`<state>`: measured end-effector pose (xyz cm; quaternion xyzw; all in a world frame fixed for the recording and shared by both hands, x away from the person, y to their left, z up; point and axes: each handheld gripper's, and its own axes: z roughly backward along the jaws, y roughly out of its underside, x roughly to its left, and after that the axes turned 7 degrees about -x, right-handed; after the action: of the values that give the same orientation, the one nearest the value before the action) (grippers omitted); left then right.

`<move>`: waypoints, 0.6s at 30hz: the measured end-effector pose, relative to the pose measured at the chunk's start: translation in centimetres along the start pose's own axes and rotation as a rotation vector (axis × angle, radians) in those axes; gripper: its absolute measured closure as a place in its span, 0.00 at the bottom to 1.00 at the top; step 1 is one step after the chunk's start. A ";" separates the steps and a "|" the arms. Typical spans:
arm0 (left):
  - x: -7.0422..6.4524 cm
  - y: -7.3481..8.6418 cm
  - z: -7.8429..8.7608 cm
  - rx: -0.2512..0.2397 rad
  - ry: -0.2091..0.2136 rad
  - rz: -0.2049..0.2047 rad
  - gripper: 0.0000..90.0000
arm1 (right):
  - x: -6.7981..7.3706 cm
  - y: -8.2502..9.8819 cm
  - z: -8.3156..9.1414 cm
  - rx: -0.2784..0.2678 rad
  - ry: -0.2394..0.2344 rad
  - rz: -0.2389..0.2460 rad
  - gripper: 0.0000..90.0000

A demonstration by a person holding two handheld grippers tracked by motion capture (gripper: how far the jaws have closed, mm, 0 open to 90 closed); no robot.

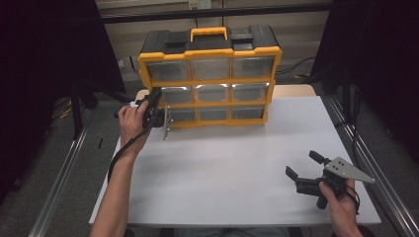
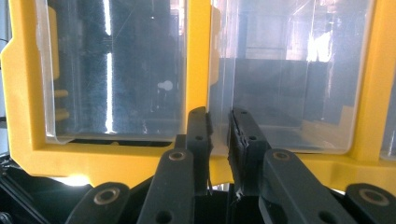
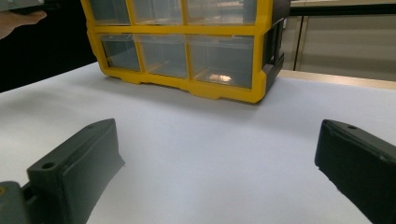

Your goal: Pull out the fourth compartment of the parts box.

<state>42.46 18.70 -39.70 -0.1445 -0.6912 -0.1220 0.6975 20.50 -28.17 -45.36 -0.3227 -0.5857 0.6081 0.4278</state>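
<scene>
Left tongs point(image 2: 219, 135) clenched on a drawer edge of the nine-drawer organizer point(image 1: 210, 76); right tongs point(image 1: 305, 165) released over the desk point(image 1: 222, 168).

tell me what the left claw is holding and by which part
The left claw is shut on the front edge of a clear plastic drawer in the yellow and black drawer cabinet. The right claw holds nothing.

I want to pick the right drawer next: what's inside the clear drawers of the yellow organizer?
The clear drawers of the yellow organizer look empty wherever light passes through them. The left hand-held gripper is shut on one drawer's front edge, and glare hides some drawer interiors.
</scene>
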 end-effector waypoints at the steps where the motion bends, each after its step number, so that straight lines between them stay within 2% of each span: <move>1: 0.0 0.0 0.0 -0.013 -0.009 -0.004 0.88 | 0.0 0.0 0.0 -0.003 0.001 0.001 0.00; 2: -0.2 0.1 -0.1 -0.031 -0.022 0.003 0.88 | 0.0 0.0 0.0 -0.005 0.003 0.001 0.00; 3: 0.0 0.0 0.1 -0.007 -0.004 -0.004 0.88 | -0.1 0.0 0.0 -0.007 0.003 0.000 0.00; 5: 0.0 0.0 0.1 -0.006 -0.006 -0.004 0.88 | -0.1 0.0 0.0 -0.006 0.003 0.005 0.00; 6: 0.0 -0.1 0.3 0.020 -0.007 -0.022 0.88 | -0.1 0.0 0.0 -0.006 0.001 0.004 0.00; 8: -0.1 -0.1 0.3 0.007 -0.013 -0.002 0.88 | 0.0 0.0 0.0 -0.004 -0.002 0.003 0.00; 9: 0.0 -0.1 0.3 0.001 -0.018 -0.011 0.88 | 0.0 0.0 -0.1 0.000 -0.004 0.012 0.00; 10: -0.2 -0.1 0.3 -0.008 -0.019 0.011 0.88 | 0.0 0.0 -0.1 -0.006 -0.003 0.010 0.00; 11: -0.1 -0.1 0.3 -0.002 -0.009 -0.008 0.88 | 0.0 0.0 -0.1 -0.003 -0.003 0.007 0.00; 12: -0.2 0.1 0.1 -0.034 -0.030 0.004 0.88 | 0.0 0.0 -0.1 -0.004 -0.003 0.008 0.00; 14: -0.3 0.0 0.2 -0.034 -0.029 0.000 0.88 | 0.0 0.0 -0.1 -0.007 -0.004 0.003 0.00; 15: -0.1 -0.1 0.4 -0.006 -0.010 -0.005 0.88 | 0.0 0.0 -0.1 -0.009 -0.004 0.004 0.00; 17: -0.1 -0.1 0.6 -0.002 -0.011 -0.017 0.88 | -0.1 0.0 -0.1 -0.007 -0.005 0.011 0.00; 18: -0.2 -0.1 0.6 -0.009 -0.015 0.000 0.88 | -0.1 0.0 0.0 -0.007 -0.005 0.011 0.00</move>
<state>41.91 18.81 -39.88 -0.1485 -0.6960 -0.1242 0.6914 20.58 -28.22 -45.35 -0.3257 -0.5871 0.6092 0.4221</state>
